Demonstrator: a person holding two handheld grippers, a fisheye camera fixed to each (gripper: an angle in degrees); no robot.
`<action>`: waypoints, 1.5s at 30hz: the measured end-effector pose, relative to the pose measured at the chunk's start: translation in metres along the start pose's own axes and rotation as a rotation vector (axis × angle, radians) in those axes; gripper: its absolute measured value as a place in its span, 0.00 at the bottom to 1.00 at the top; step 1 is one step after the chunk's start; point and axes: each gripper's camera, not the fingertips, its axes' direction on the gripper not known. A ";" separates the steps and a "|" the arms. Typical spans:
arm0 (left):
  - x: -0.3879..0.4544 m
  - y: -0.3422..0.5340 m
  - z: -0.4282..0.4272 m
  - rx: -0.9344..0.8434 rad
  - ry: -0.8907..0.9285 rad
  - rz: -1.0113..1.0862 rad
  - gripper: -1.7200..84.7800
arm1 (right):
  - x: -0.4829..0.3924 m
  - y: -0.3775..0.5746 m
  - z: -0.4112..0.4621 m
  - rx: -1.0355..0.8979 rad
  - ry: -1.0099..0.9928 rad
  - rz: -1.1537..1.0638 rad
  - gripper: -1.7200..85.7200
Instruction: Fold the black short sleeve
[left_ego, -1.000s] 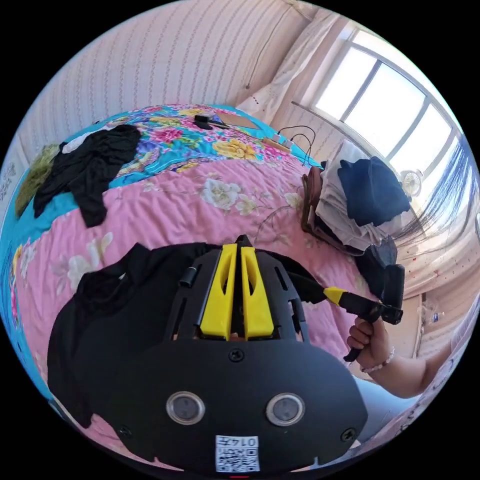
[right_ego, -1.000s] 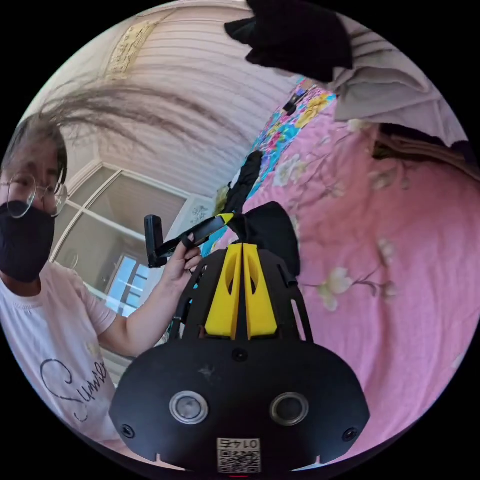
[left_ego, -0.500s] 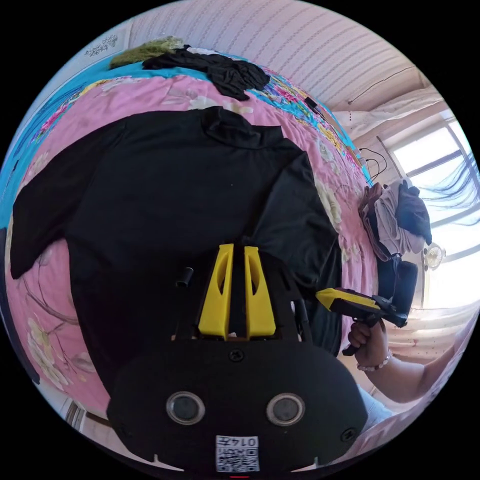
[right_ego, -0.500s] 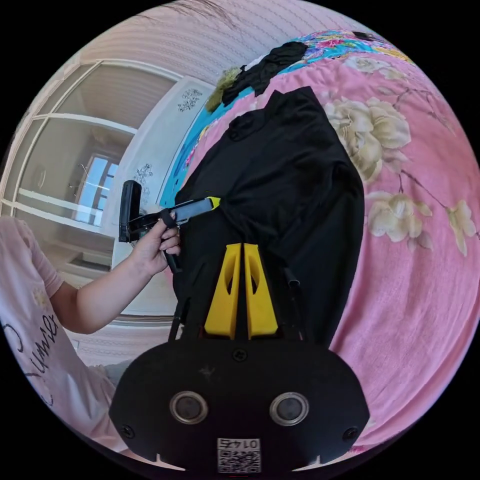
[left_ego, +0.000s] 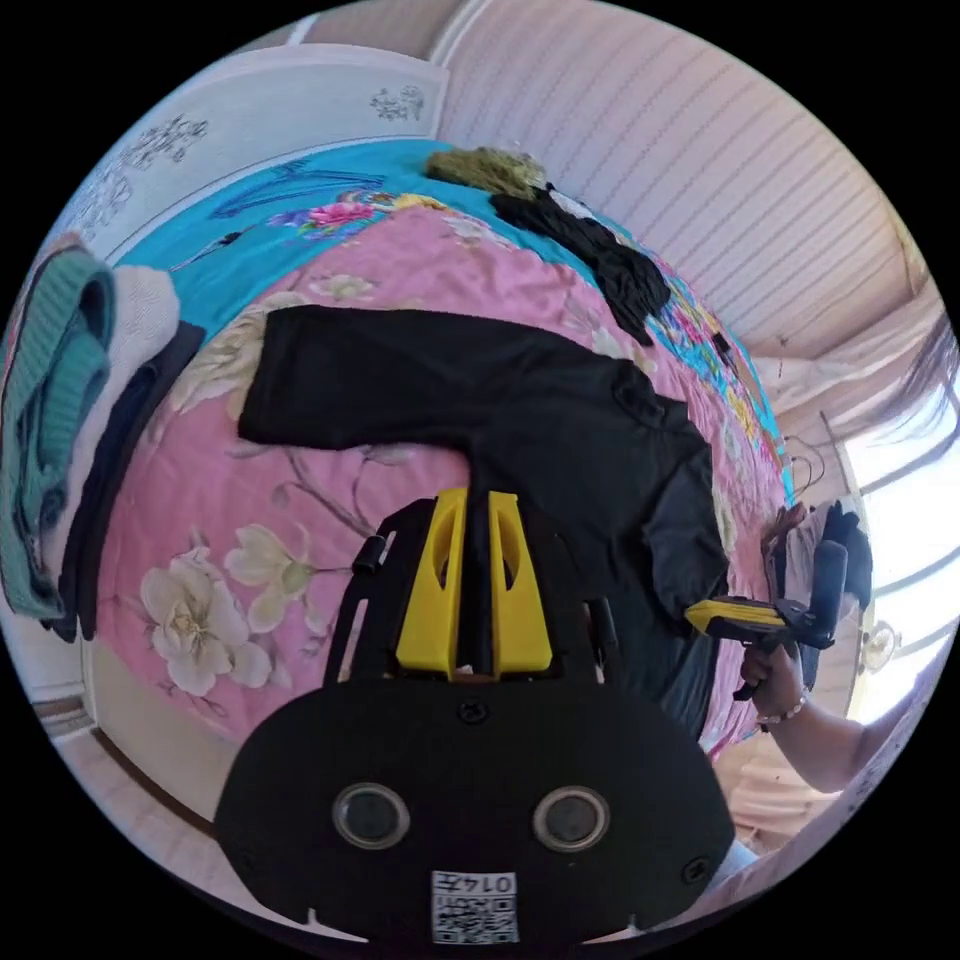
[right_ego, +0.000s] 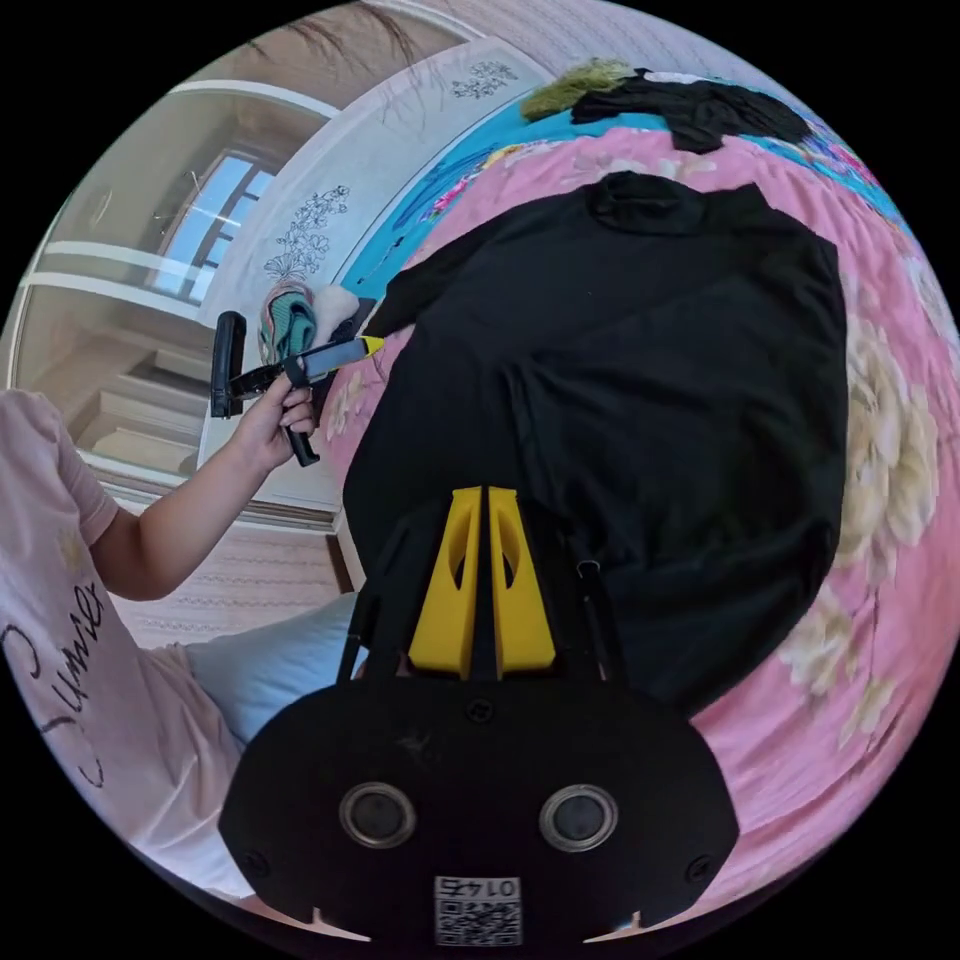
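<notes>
Lay spread on the pink floral bedspread (right_ego: 880, 640) — black short-sleeve shirt (right_ego: 640, 380); yellow-jawed left gripper (left_ego: 473, 500) and right gripper (right_ego: 485, 495) both pinched shut on its hem — partly legible cursive lettering on the person's pink tee (right_ego: 70, 640).

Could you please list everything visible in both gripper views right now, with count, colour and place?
Black short sleeve shirt: one, black, spread flat on the pink bedspread.
Bedspread: one, pink with flowers, blue floral at the far end.
Dark clothes heap: one, black, far end of bed beside an olive-green item.
Folded stack: one, teal, white and dark pieces, at the bed's edge.
Left gripper: one, yellow jaws, closed on the shirt's edge.
Right gripper: one, yellow jaws, closed over the shirt.
Hand: one, holding the left gripper.
</notes>
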 end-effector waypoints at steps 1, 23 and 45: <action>-0.019 -0.001 -0.008 0.028 -0.051 -0.045 0.08 | -0.007 -0.031 0.005 -0.007 0.016 -0.048 0.03; -0.147 0.004 -0.014 0.108 -0.028 -0.200 0.07 | -0.146 -0.381 0.230 -0.150 0.119 -0.232 0.04; 0.051 0.081 -0.038 0.018 0.251 0.489 0.01 | 0.051 -0.070 -0.053 0.337 -0.056 0.250 0.02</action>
